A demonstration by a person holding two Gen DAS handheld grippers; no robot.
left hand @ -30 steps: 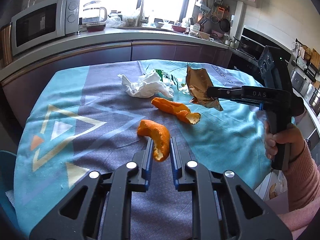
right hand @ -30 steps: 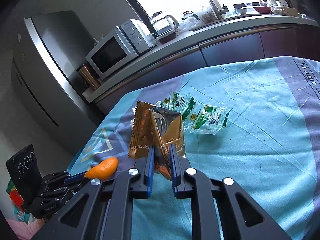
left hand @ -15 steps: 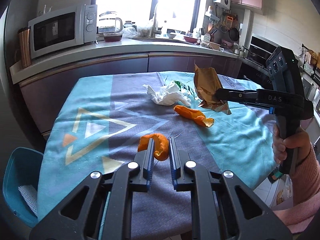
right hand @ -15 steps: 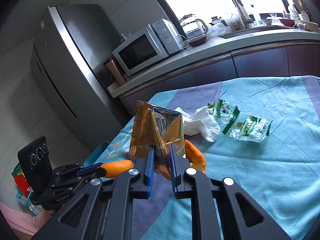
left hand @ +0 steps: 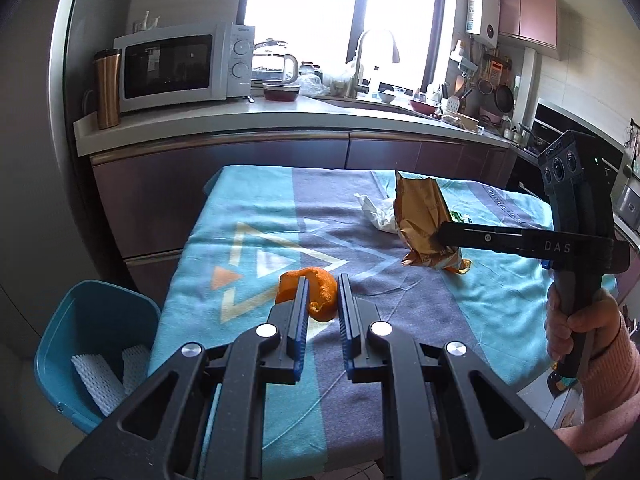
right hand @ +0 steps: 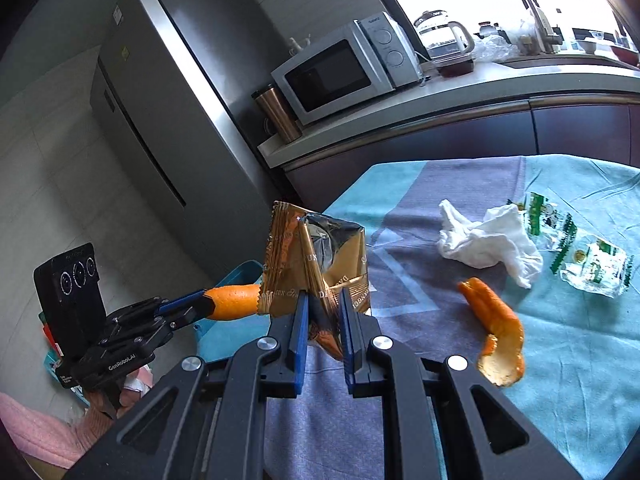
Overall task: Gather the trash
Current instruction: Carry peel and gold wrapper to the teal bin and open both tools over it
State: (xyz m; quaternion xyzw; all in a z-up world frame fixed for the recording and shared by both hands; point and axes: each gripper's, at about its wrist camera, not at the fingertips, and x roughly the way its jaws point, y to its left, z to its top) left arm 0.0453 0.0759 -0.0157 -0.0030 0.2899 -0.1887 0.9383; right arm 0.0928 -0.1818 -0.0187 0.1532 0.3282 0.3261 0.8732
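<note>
Orange peel, crumpled gold wrapper

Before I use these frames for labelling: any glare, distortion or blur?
Left wrist view: window blown out white, counter edge bowed by fisheye, orange peel sharp. Right wrist view: window glare top right, fridge leaning, gold wrapper crisp.

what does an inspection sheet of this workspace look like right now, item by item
surface: table under a teal and grey cloth.
job's things: orange peel in left gripper; gold wrapper in right gripper; second peel, tissue, green wrapper on the cloth; teal bin beside the table.
clutter: nothing seen.
grippers: both shut on trash, lifted.
cables: nothing seen.
surroundings: microwave, kettle, fridge.
</note>
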